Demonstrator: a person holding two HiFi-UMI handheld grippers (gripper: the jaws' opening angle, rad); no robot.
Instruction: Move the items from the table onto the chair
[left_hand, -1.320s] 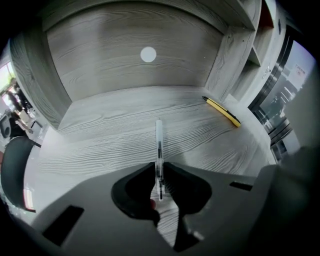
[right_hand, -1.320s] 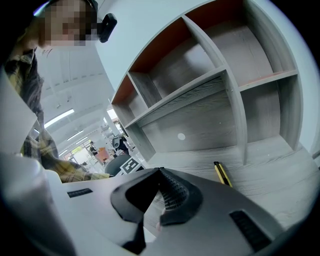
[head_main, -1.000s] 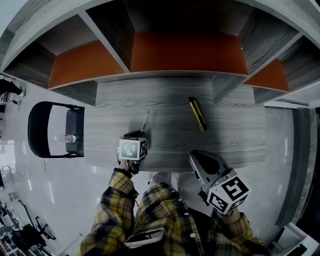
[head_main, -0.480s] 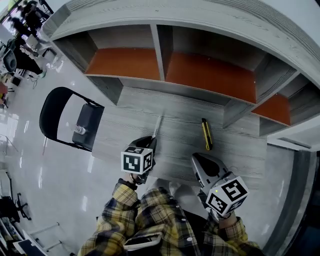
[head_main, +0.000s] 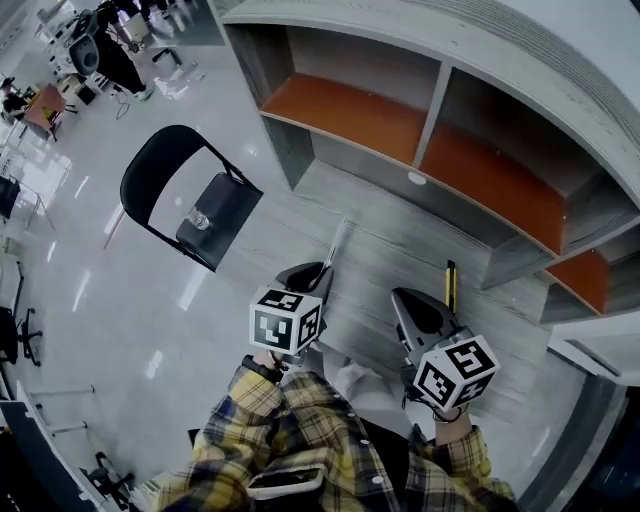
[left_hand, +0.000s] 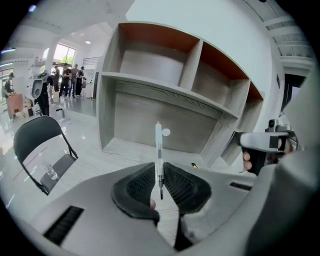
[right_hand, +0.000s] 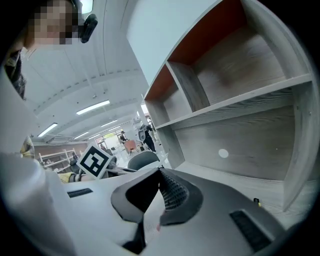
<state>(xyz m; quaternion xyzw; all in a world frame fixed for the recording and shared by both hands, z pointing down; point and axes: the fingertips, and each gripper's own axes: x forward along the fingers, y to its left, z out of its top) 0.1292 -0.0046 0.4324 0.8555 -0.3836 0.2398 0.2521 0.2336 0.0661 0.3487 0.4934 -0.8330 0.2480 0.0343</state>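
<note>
Head view: grey wood-grain table (head_main: 385, 232), glossy floor (head_main: 110, 300).

Lighting: your head view is dim and muted, with pale glare streaks on the glossy floor (head_main: 120, 300).
Sources: ceiling strip lights (right_hand: 92, 107); a bright far window (left_hand: 62, 52).
Distortion: strong fisheye, shelving (head_main: 440, 95) edges bowed, gripper views' corners black.
Focus: your left hand-held gripper (left_hand: 159, 165) looks soft near its lens.
</note>
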